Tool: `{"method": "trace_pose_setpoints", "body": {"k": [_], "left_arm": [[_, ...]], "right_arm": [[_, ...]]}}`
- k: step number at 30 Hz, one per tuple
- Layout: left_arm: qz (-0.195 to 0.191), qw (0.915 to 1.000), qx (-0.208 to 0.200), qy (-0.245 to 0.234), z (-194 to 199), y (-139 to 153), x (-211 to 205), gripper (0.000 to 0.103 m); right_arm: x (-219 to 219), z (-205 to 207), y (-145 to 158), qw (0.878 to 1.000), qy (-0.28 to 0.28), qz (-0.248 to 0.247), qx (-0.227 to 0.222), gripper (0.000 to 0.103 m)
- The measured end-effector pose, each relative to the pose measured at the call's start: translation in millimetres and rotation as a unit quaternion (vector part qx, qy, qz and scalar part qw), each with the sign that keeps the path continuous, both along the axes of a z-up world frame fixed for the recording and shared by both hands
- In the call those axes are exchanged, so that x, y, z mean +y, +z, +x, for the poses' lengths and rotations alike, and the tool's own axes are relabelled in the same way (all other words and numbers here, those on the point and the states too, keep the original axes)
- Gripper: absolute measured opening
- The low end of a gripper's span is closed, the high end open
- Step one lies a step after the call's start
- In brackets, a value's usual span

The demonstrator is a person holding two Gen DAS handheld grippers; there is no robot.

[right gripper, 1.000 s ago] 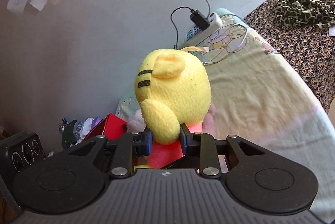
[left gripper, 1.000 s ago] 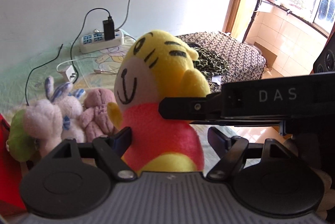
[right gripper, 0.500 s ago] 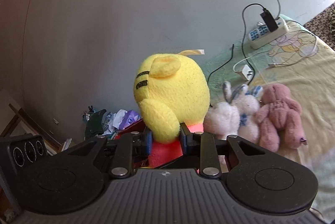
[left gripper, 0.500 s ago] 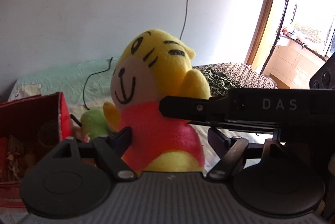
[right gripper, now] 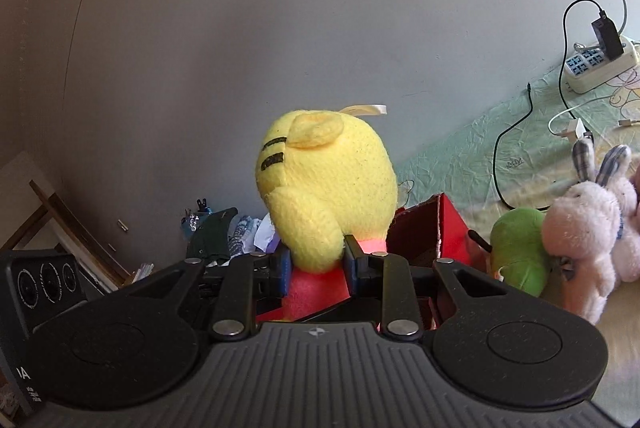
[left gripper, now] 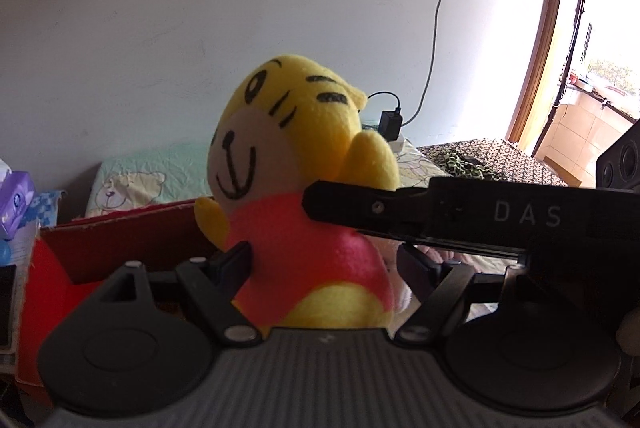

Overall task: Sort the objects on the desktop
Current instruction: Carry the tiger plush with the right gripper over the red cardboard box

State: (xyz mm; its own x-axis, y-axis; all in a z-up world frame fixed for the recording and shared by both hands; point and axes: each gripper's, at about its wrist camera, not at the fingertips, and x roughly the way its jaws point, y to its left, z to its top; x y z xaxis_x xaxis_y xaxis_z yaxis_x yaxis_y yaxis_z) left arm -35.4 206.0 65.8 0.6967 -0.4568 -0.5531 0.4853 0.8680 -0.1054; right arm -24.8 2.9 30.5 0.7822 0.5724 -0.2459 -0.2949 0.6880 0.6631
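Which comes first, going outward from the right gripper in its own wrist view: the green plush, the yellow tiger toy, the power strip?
1. Yellow tiger toy: its arm is pinched in the right gripper, dead center.
2. Green plush: lying on the bed to the right, beside the red box.
3. Power strip: far right, back by the wall.

We look close along each tongs: left view faces the yellow plush tiger in red (left gripper: 296, 211), right view its back (right gripper: 328, 187); both share it.
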Motion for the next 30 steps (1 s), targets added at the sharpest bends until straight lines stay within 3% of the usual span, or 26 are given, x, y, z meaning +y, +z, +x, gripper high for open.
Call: {"method": "trace_pose_setpoints", "body": {"k": [9,21,30], "left_arm": [[0.013,0.9997,0.02,-0.008,37,-27,22,0.08],[-0.003,0.9956,0.091,-0.023,64,-62,29,0.08],[-0.007,0.9939,0.103,-0.039,66,-73,23,0.08]], "right_arm": [[37,19,-14,0.998,-0.02,-0.055,0.012,0.028],[40,43,-43,0.992,-0.014,-0.078,0.098,0.029],[34,51,-46,0.985,-0.011,-0.085,0.148,0.029]]}}
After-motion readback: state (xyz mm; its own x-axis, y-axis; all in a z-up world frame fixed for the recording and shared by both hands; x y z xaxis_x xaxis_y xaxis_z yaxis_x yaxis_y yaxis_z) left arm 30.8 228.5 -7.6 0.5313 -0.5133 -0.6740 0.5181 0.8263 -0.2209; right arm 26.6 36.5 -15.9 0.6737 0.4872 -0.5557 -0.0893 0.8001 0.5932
